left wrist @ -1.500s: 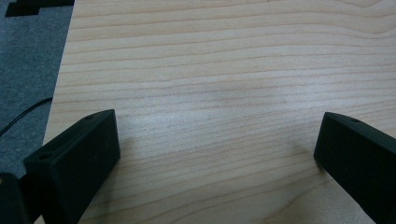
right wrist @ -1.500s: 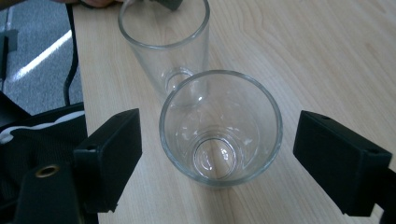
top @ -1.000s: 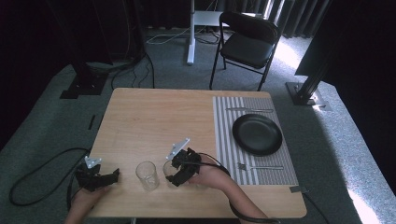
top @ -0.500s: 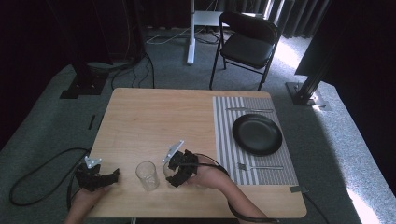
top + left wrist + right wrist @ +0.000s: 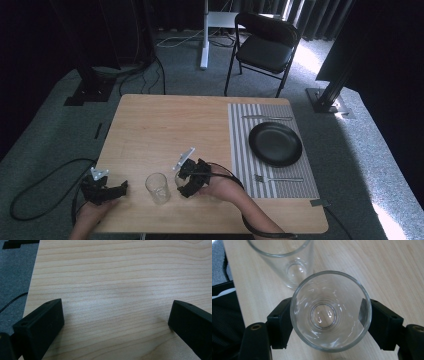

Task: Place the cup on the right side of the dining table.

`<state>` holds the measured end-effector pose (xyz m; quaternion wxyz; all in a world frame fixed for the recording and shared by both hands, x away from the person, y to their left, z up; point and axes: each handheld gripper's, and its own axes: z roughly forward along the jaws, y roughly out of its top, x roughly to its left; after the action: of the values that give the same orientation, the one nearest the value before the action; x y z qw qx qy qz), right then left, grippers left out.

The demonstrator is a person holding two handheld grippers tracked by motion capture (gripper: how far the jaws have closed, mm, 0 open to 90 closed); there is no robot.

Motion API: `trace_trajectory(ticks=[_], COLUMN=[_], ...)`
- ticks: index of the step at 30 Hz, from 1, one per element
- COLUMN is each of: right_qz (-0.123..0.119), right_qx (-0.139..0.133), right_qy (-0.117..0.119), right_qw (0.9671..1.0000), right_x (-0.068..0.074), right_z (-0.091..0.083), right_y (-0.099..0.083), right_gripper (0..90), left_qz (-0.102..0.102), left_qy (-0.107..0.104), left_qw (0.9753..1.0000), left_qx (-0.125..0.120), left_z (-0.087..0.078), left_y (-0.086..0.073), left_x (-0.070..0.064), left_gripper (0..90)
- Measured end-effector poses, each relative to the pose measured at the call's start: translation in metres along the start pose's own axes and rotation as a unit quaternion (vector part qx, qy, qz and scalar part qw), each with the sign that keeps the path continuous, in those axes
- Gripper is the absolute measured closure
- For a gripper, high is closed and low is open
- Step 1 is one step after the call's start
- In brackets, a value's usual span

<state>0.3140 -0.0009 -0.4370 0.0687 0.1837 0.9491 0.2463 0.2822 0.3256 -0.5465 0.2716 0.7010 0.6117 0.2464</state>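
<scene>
The right gripper (image 5: 186, 179) sat near the front edge of the wooden table (image 5: 165, 125), and in the right gripper view its two black jaws pressed against opposite sides of a clear glass (image 5: 330, 312), clamped on it and holding it upright. Just beyond it, in that same view, stood the second glass (image 5: 287, 261), close by but not touching; from the high view that free glass (image 5: 157, 188) stood between the two grippers, right in the lane between them. The left gripper (image 5: 112, 191) lay at the table's front left corner, its jaws spread wide with nothing but bare wood between them in the left gripper view. Off to the right lay a striped placemat (image 5: 240, 150), well apart from the glasses, carrying a black plate (image 5: 275, 144), a fork (image 5: 277, 178) on its near side and a knife (image 5: 267, 118) on its far side. A black folding chair (image 5: 265, 47) stood beyond the table. The count: two glasses, two grippers, one plate, one fork, one knife, one mat. Against the picture from a second ago, the right gripper had slipped a shade toward the front edge and closer to the free glass, while the left gripper and the free glass had kept their places.
</scene>
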Motion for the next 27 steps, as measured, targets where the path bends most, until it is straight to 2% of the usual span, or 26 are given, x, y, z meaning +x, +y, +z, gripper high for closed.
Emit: trace_trajectory(ticks=[7,16,20,27], right_qz=[0.023,0.023,0.034,0.048], right_qx=[-0.008,-0.002,0.0,0.0], right_qy=[-0.01,-0.025,-0.019,-0.029], right_qw=[0.9997,0.9994,0.9993,0.9984], right_x=[-0.01,-0.019,-0.025,-0.034], right_z=[-0.005,-0.013,-0.014,-0.016], right_y=[-0.002,-0.002,-0.003,-0.007], right_gripper=[28.1,28.1,28.1,28.1], left_qz=[-0.001,0.0,0.0,0.0], left_qy=[0.0,0.0,0.0,0.0], left_qw=[1.0,1.0,1.0,1.0], left_qx=[-0.001,-0.001,-0.001,-0.001], left_z=[0.0,0.0,0.0,0.0], left_y=[0.0,0.0,0.0,0.0], left_x=[0.0,0.0,0.0,0.0], left_gripper=[0.6,0.6,0.6,0.6])
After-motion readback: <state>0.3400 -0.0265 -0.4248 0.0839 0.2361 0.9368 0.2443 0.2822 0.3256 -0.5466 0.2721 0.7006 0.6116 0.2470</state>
